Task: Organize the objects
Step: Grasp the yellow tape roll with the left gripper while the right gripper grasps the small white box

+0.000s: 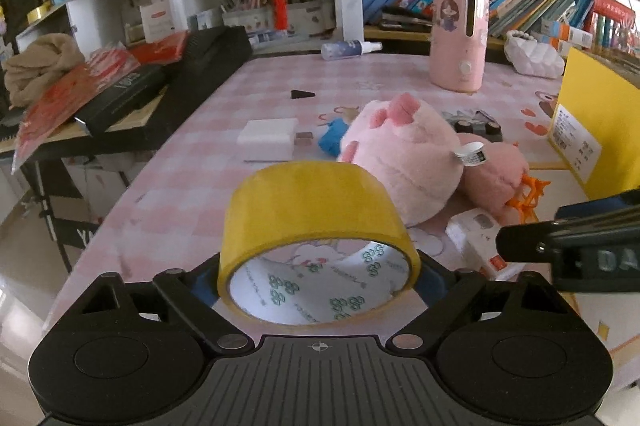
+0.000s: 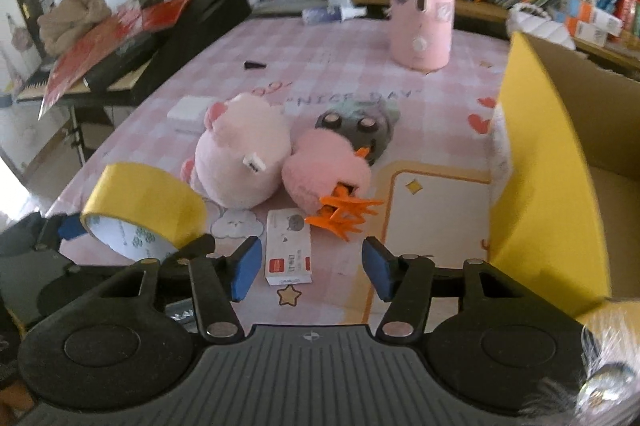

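Note:
My left gripper (image 1: 318, 278) is shut on a roll of yellow tape (image 1: 312, 210), held above the pink checked table (image 1: 192, 182). The tape roll (image 2: 140, 210) and left gripper (image 2: 132, 246) also show at the lower left of the right wrist view. My right gripper (image 2: 310, 268) is open and empty, its blue pads (image 2: 246, 266) either side of a small white card box (image 2: 289, 250). A pink plush pig (image 2: 240, 154) and a pink plush with orange feet (image 2: 324, 174) lie just beyond. An open yellow cardboard box (image 2: 536, 186) stands at the right.
A tall pink cylinder (image 2: 422, 10) stands at the back. A white block (image 1: 268, 140), a grey toy (image 2: 356, 130), a spray bottle (image 1: 350, 48) and a small black wedge (image 1: 302, 94) lie on the table. Black boxes and red papers (image 1: 120, 94) pile at left. Bookshelves stand behind.

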A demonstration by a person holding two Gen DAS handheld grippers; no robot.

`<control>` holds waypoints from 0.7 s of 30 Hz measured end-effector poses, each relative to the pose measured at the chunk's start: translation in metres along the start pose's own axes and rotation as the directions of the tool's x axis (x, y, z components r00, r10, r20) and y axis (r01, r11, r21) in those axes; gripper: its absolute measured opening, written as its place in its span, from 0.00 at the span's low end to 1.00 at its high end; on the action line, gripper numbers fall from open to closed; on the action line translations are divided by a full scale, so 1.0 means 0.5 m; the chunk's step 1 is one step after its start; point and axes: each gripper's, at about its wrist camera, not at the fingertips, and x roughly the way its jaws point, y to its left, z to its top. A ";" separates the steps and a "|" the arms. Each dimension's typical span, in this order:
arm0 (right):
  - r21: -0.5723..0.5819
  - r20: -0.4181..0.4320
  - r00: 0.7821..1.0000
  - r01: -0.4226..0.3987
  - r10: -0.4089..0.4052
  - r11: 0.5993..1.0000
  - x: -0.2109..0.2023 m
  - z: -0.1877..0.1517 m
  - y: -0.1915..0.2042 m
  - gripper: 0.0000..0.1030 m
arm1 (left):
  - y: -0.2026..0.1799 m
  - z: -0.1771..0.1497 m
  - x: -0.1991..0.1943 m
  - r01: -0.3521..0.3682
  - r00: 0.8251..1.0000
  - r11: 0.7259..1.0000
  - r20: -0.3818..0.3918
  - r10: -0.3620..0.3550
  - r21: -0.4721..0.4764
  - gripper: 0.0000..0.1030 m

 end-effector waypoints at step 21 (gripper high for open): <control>-0.122 -0.028 0.999 -0.030 0.026 0.992 0.035 -0.019 0.051 0.27 | 0.094 0.008 -0.132 0.042 0.998 0.985 0.061 -0.032 -0.167 0.88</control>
